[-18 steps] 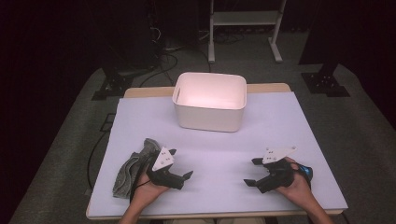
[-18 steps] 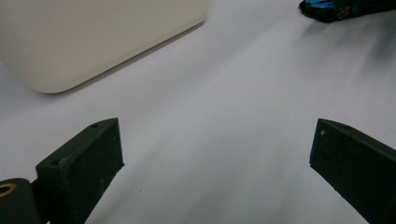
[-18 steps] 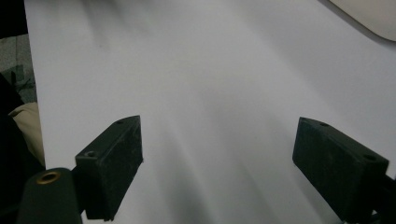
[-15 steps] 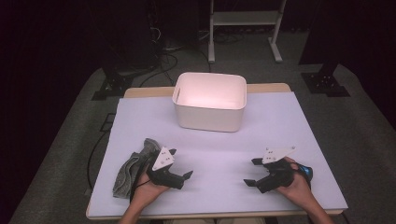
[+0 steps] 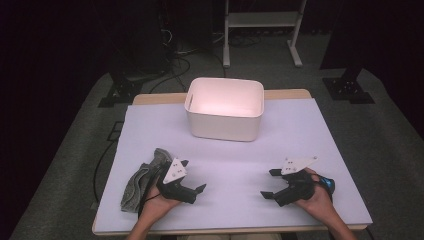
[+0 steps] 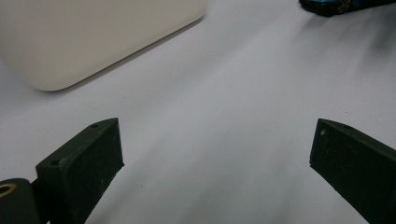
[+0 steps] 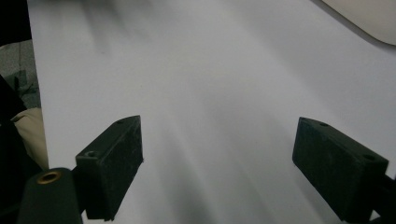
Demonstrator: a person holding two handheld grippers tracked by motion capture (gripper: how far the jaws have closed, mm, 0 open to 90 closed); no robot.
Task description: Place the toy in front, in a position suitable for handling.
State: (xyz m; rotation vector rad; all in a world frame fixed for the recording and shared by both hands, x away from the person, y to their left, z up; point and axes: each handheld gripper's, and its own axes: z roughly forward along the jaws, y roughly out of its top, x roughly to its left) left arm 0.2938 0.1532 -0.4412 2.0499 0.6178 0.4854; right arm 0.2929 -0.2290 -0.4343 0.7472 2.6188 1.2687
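1. Left gripper [image 5: 192,184]: matte black, blocky pads, grey three-cornered plate on top. It rests low on the table [image 5: 300,130] near the front edge, jaws spread wide with nothing between them; the left gripper view shows bare sheet between the pads.
2. Right gripper [image 5: 269,183]: same build, held by the person's right hand at the front right. Jaws wide apart, empty.
3. Grey cloth [image 5: 141,180]: soft, crumpled, folded into a long rumpled strip. It lies at the front left corner of the table, just beside the left gripper on its outer side, partly under the hand and plate. Whether they touch, I cannot tell.
4. White bin [image 5: 224,116]: smooth plastic, rectangular with rounded corners, open top, empty inside. It stands at the far middle of the table, well apart from both grippers.
5. Table surface: flat, pale lilac sheet over a wooden board whose edge shows at the back.
6. Between the two grippers and up to the bin the sheet lies open.
7. Beyond the far edge: dark floor, cables, a white metal stand [image 5: 260,20].
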